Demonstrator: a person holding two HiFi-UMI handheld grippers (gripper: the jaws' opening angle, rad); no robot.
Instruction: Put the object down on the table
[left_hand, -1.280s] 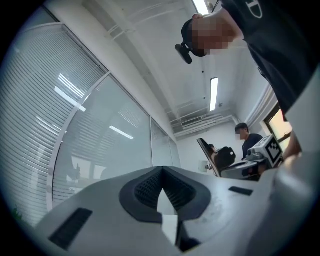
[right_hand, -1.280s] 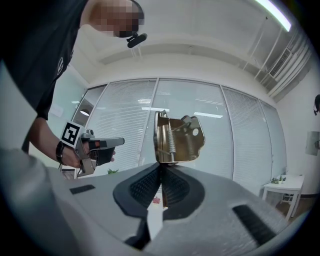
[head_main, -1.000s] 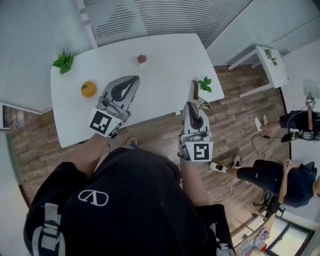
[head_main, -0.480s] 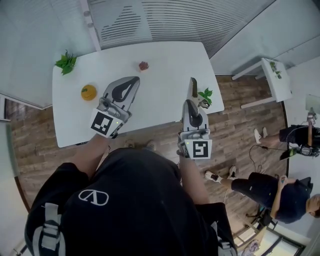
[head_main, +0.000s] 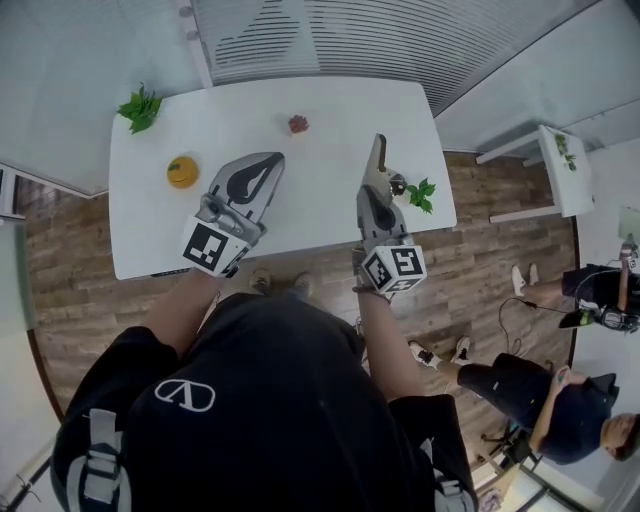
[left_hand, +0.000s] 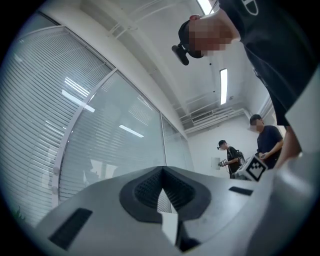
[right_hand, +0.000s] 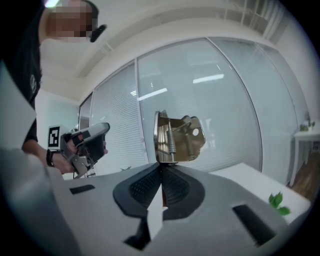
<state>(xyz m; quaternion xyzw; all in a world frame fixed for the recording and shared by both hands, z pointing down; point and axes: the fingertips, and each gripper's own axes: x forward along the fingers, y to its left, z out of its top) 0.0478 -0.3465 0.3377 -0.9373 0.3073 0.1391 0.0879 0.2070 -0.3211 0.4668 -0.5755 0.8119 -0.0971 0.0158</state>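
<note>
The table (head_main: 320, 190) is white, the fruit (head_main: 182, 172) orange, the leafy sprig (head_main: 141, 107) green, the metal piece (right_hand: 182, 136) brassy gold.

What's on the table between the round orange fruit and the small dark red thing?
Nothing: the head view shows bare white tabletop between the round orange fruit and the small dark red thing; the left tool lies just outside it.

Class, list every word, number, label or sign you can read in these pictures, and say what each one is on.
No words or numbers are readable.
Person's black shirt: white oval emblem, no letters.
Left gripper cube: square black-and-white marker, a pattern, not text.
Right gripper cube: the same kind of marker.
</note>
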